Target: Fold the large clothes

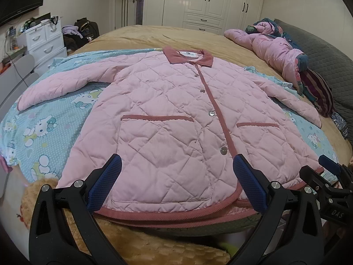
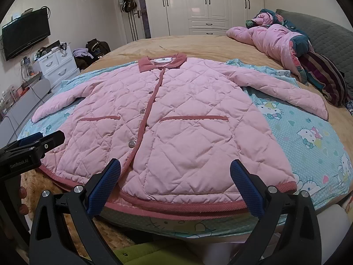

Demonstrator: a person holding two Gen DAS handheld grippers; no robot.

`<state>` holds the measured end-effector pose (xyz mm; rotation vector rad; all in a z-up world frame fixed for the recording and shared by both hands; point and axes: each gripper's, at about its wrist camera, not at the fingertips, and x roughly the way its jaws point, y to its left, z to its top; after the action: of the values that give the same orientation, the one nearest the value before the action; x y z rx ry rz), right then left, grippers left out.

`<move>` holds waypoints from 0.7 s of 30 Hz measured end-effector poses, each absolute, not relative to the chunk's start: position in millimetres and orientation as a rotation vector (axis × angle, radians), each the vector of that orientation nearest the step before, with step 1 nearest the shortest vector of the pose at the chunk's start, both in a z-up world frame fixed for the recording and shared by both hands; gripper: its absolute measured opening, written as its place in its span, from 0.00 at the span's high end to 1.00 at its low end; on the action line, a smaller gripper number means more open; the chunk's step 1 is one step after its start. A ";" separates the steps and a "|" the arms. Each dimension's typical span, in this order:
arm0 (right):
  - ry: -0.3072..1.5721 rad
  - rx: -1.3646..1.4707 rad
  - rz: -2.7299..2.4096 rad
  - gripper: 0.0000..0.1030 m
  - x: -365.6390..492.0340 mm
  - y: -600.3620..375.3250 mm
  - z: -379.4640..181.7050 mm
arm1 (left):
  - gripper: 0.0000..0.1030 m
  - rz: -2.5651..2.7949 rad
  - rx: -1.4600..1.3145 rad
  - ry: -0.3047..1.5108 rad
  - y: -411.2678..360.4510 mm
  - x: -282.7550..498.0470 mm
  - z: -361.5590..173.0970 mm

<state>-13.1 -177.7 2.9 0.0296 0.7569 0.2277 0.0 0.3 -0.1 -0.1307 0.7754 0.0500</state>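
Directly ahead of the left gripper (image 1: pixel 176 167): jacket (image 1: pixel 167 101), matt quilted cloth, ribbed corduroy-like trim, shiny buttons (image 1: pixel 211 113). Gripper fingers (image 1: pixel 106 183): black matt plastic, blue textured pads, bright metal pins. Beneath: printed cotton-like sheet (image 1: pixel 44 130). Far beyond: glossy wardrobe (image 1: pixel 207 0).

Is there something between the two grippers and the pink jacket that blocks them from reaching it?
Nothing visible does. The pink jacket lies flat and buttoned on the cartoon-print sheet, nothing on top of it. The left gripper and right gripper are open just above its hem. The other clothes lie far off.
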 end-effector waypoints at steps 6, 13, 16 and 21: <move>0.758 0.027 0.230 0.04 -12.7 -176.5 3.9 | 0.08 0.051 -0.129 0.777 0.4 -0.1 -0.1; 0.759 0.025 0.231 0.04 -11.7 -176.1 2.3 | 0.08 0.049 -0.129 0.777 0.2 0.0 -0.3; 0.763 0.024 0.235 0.04 -10.4 -175.0 0.8 | 0.08 0.049 -0.129 0.781 -2.3 1.1 1.0; 0.758 0.025 0.233 0.04 -11.5 -175.4 0.2 | 0.08 0.051 -0.131 0.779 -4.6 2.5 -0.6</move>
<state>-11.5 -175.4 0.2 0.0254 0.7579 0.2333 2.5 -4.6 -0.6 -0.1309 0.7793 0.0510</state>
